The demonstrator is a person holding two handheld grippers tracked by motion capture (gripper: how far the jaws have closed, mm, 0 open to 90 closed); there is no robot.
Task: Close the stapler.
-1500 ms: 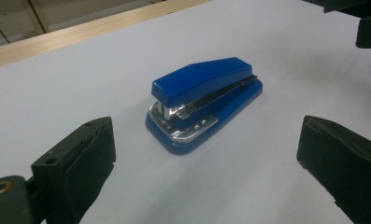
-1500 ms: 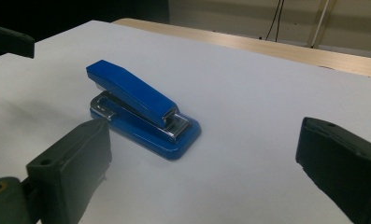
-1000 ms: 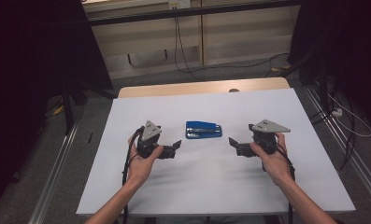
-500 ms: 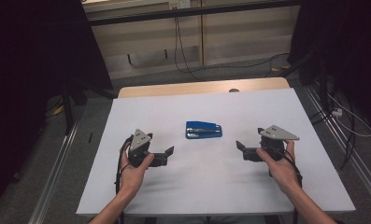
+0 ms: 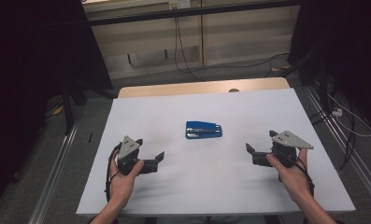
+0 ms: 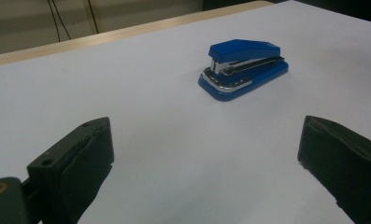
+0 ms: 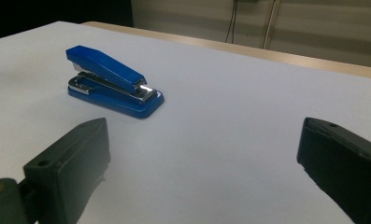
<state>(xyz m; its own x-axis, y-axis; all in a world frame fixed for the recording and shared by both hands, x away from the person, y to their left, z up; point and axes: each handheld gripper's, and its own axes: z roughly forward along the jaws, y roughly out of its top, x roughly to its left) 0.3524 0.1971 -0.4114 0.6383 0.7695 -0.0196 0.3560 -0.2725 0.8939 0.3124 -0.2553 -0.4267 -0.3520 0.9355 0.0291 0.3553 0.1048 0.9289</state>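
Observation:
A blue stapler (image 5: pixel 203 129) with a silver metal track lies closed near the middle of the white table (image 5: pixel 211 191). My left gripper (image 5: pixel 158 161) rests low to its left, held in a hand, jaws wide open and empty, pointing right. My right gripper (image 5: pixel 251 155) sits to the stapler's lower right, also open and empty, pointing left. In the left gripper view the stapler (image 6: pixel 243 68) lies beyond the open jaws of the left gripper (image 6: pixel 205 140), up and to the right. In the right gripper view the stapler (image 7: pixel 113 81) lies ahead and left of the right gripper (image 7: pixel 202 135).
A wooden strip (image 5: pixel 202 87) runs along the table's far edge. Behind it are a pale wall panel and hanging cables (image 5: pixel 176 37). Dark curtains flank both sides, and metal floor rails (image 5: pixel 57 163) run beside the table.
Both grippers have drawn back toward the person and spread outward, away from the stapler. The stapler has not moved.

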